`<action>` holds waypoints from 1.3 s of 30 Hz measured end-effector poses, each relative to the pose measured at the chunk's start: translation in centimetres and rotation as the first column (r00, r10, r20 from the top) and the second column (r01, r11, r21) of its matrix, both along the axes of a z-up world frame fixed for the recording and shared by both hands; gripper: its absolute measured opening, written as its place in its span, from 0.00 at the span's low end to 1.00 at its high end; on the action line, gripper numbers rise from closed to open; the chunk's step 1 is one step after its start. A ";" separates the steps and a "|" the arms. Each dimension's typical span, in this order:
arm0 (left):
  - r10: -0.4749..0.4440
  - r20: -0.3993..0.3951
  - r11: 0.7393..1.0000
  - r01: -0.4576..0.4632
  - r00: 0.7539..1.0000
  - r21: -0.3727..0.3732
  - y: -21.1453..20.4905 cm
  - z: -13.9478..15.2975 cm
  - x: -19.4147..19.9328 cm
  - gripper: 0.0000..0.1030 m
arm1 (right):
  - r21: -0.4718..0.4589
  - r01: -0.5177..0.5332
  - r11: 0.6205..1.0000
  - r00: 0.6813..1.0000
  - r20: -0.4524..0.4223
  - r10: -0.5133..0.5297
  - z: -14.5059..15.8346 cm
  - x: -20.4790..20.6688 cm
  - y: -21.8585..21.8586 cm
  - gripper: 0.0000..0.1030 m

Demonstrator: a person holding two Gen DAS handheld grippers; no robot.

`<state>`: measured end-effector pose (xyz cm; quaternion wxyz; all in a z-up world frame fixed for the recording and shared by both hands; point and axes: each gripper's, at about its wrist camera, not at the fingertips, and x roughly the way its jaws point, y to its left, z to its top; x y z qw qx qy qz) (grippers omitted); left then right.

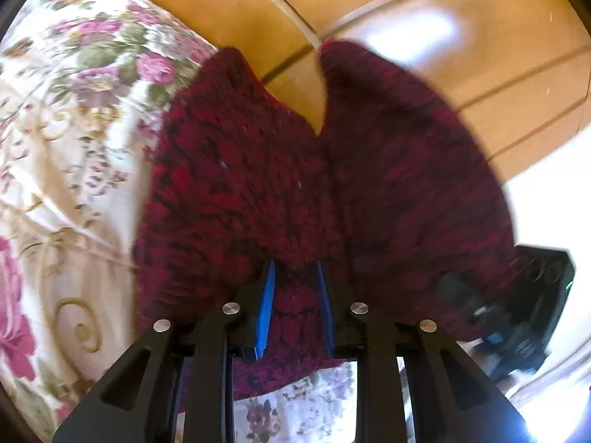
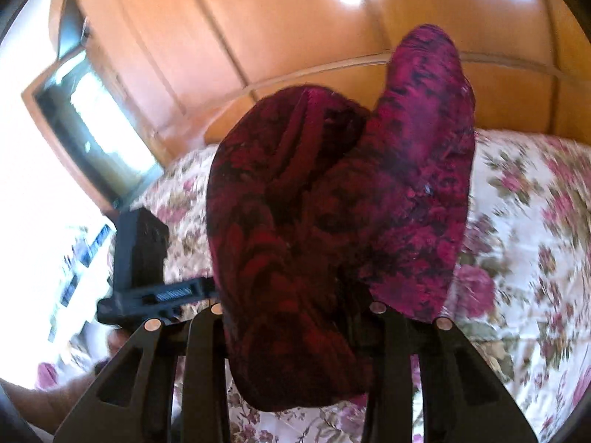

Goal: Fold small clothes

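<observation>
- The wooden wardrobe (image 2: 295,37) fills the background, its panels glossy with a bright glare; in the left wrist view the same honey-coloured wood (image 1: 443,74) curves across the top.
- The bed, covered by a cream floral bedspread (image 1: 74,129) with pink roses and green leaves, carries everything else; in the right wrist view it spreads along the right side (image 2: 524,221) and under the grippers.
- A dark red and black knitted garment (image 1: 277,184) is lifted off the bedspread, hanging between both grippers near the bed's edge by the wardrobe. In the left wrist view two rounded lobes stand up with a notch between them; in the right wrist view the garment (image 2: 314,221) is bunched, one lobe lit brighter magenta.
- The left gripper (image 1: 295,277) has its blue pads (image 1: 266,306) drawn narrow with the knit pinched between them.
- The right gripper (image 2: 299,313) has its fingertips buried in the fabric; its jaws stand narrow and clamp a thick fold.
- Each gripper shows in the other's view as a blurred black body: the right one at the lower right edge (image 1: 535,295), the left one at the left (image 2: 140,258).
- A hand (image 2: 55,387) shows dimly at the lower left corner of the right wrist view.
</observation>
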<state>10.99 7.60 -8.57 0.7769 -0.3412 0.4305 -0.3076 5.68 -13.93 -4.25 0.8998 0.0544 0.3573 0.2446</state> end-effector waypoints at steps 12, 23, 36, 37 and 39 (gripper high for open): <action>0.063 0.087 0.986 -0.049 0.994 -0.157 6.0 4.3 -0.3 0.64 | -0.519 -0.114 0.847 0.965 0.144 0.218 -5.6 -2.0 11.5 0.33; -0.087 0.062 0.988 0.078 0.994 0.132 -1.0 4.9 4.4 0.22 | -0.603 -0.050 0.796 0.937 0.248 0.247 -7.5 -4.6 13.5 0.33; -0.113 0.118 0.948 0.071 0.987 0.309 -1.8 7.4 4.6 0.16 | 0.076 -0.210 0.975 0.975 0.093 0.203 -0.7 -7.0 -0.6 0.75; -0.111 0.120 0.946 0.067 0.987 0.317 -1.7 7.5 4.6 0.16 | 0.064 -0.179 0.982 0.980 0.095 0.173 -1.1 -6.6 -1.5 0.74; -0.104 0.124 0.939 0.057 0.987 0.339 -1.2 7.5 4.2 0.16 | 0.018 -0.128 0.992 0.989 0.074 0.127 -1.9 -5.2 -1.6 0.68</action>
